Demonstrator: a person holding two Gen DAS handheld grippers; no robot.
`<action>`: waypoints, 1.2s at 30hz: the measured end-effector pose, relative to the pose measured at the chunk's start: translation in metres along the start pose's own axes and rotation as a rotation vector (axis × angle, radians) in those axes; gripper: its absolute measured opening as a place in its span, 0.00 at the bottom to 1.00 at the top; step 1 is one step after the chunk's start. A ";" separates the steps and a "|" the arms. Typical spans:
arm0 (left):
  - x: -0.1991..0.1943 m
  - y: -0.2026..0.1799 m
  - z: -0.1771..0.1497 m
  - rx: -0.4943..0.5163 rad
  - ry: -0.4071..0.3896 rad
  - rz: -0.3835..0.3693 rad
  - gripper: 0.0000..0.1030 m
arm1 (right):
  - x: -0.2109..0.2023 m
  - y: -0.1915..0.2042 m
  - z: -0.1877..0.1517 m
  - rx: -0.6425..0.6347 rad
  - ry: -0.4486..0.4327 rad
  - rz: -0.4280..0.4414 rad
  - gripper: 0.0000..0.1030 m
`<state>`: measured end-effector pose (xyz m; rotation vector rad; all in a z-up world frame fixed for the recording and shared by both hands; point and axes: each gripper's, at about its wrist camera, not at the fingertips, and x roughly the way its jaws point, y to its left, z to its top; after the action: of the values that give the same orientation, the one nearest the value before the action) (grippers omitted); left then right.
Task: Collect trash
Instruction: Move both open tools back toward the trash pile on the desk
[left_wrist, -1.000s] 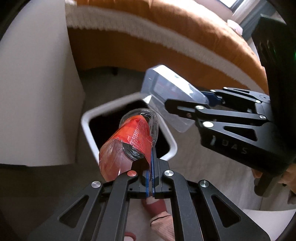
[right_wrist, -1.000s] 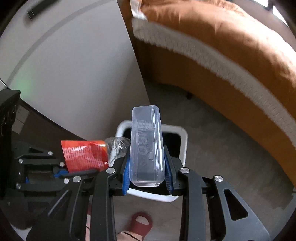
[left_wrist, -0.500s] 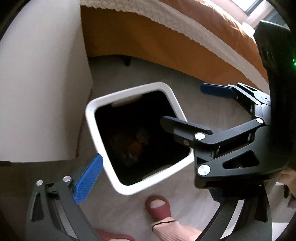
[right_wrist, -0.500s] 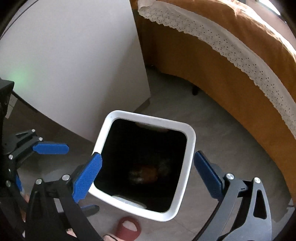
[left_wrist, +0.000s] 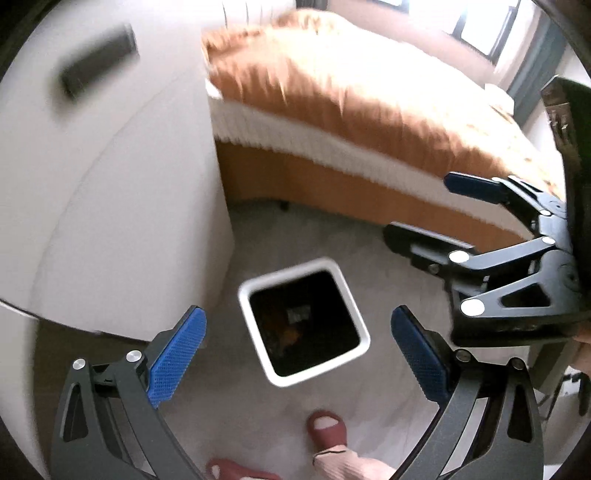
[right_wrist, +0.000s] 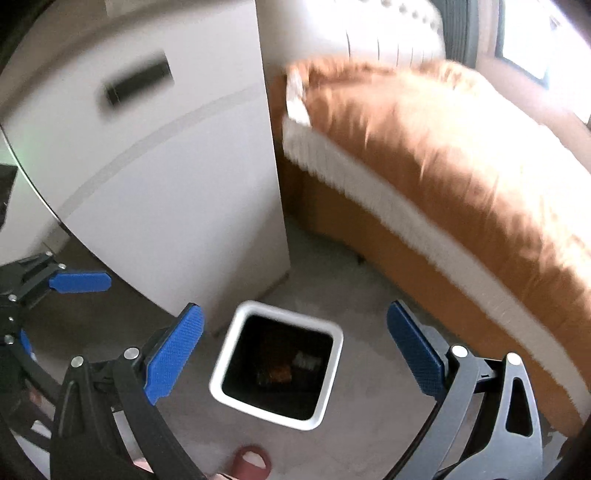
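Left wrist view: the left gripper (left_wrist: 299, 354) fills the bottom of the frame with its jaws spread wide and nothing between them; its blue pads (left_wrist: 176, 357) flank the centre. Between them, at lower centre, a white square bin (left_wrist: 255, 354) stands on the pale floor (left_wrist: 373, 258). Inside its dark interior lie an orange-red piece of trash (left_wrist: 288, 336) and a pale, clear piece (left_wrist: 297, 314), both blurred. At right of frame the right gripper (left_wrist: 428, 210) hangs above the floor, released, with one blue-tipped finger and one dark finger apart and empty. A white cabinet (left_wrist: 122, 206) with a dark handle (left_wrist: 98, 59) occupies the left half; a bed with an orange cover (left_wrist: 369, 110) and white fringe runs across the top and right. A foot in a red slipper (left_wrist: 327, 430) shows at bottom centre, just below the bin.

Right wrist view: the right gripper (right_wrist: 295, 358) is likewise released and empty, its pads framing the bin (right_wrist: 221, 365) at lower centre. The trash (right_wrist: 277, 373) rests on the bin's bottom. The left gripper (right_wrist: 79, 282) appears at the left edge, one blue pad visible. The cabinet (right_wrist: 177, 206) stands at upper left, the bed (right_wrist: 443, 147) at right, the slipper (right_wrist: 251, 461) at the bottom edge.
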<state>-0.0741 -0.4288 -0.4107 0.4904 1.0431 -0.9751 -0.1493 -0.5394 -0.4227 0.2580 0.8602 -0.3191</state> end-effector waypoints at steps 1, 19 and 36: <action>-0.020 -0.001 0.006 0.009 -0.025 0.019 0.96 | -0.018 0.005 0.011 -0.007 -0.026 0.001 0.96; -0.310 0.064 -0.027 -0.231 -0.303 0.373 0.96 | -0.192 0.153 0.128 -0.265 -0.336 0.242 0.96; -0.453 0.132 -0.138 -0.604 -0.389 0.738 0.96 | -0.233 0.330 0.151 -0.507 -0.377 0.582 0.96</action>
<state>-0.1020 -0.0625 -0.0838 0.1385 0.6643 -0.0666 -0.0624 -0.2484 -0.1166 -0.0344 0.4394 0.3861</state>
